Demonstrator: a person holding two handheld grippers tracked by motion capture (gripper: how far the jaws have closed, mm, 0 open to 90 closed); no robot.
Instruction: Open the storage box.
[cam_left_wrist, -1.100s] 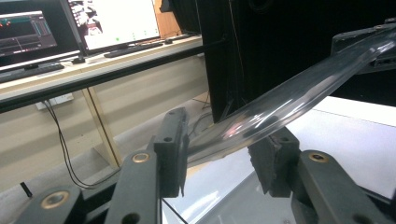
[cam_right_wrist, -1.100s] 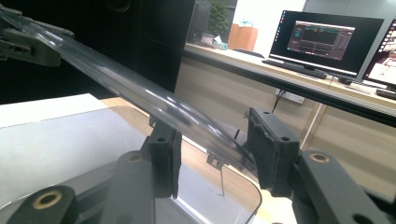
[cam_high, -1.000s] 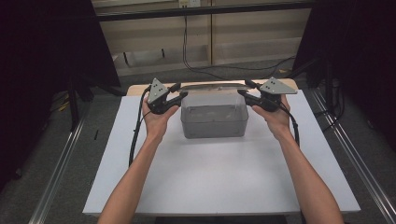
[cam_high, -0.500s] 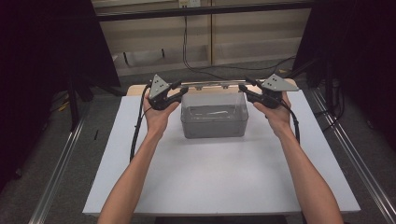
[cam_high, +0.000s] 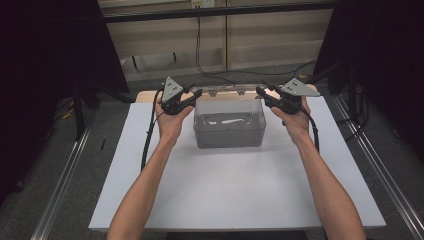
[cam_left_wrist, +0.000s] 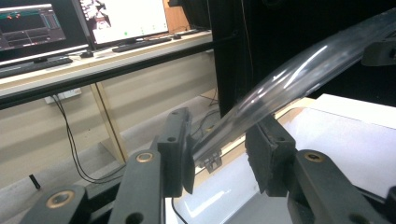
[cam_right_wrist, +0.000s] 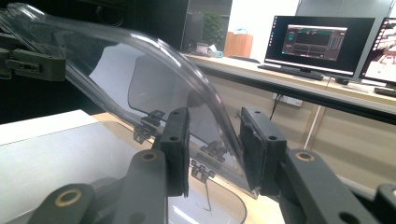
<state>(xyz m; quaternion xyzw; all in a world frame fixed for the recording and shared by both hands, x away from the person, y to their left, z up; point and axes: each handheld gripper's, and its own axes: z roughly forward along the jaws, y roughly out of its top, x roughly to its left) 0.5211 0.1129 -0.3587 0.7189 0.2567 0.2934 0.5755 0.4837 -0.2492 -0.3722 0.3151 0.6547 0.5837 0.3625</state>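
Note:
A clear plastic box (cam_high: 229, 131) stands at the back middle of the white table (cam_high: 225, 195). Its clear hinged lid (cam_high: 227, 91) is tipped up toward the far side. My left gripper (cam_high: 196, 96) is shut on the lid's left end, and the curved rim (cam_left_wrist: 299, 70) runs between its jaws (cam_left_wrist: 219, 154). At the right end, my right gripper (cam_high: 261, 93) holds the lid; its jaws (cam_right_wrist: 215, 144) have just been closing, with the lid's edge (cam_right_wrist: 140, 70) between them. Small hinge clips (cam_right_wrist: 149, 119) show along the lid's far edge.
Metal rails (cam_high: 65, 185) run along both sides of the table. Beyond it are a wooden desk (cam_right_wrist: 299, 88) with monitors (cam_right_wrist: 317, 44), black cables (cam_high: 200, 55) and dark curtains. The table's near half lies between my forearms.
The lid lay flat on the box a second ago; it has swung up on its rear hinges between the two grippers. Both hands have stayed close to the box's ends.

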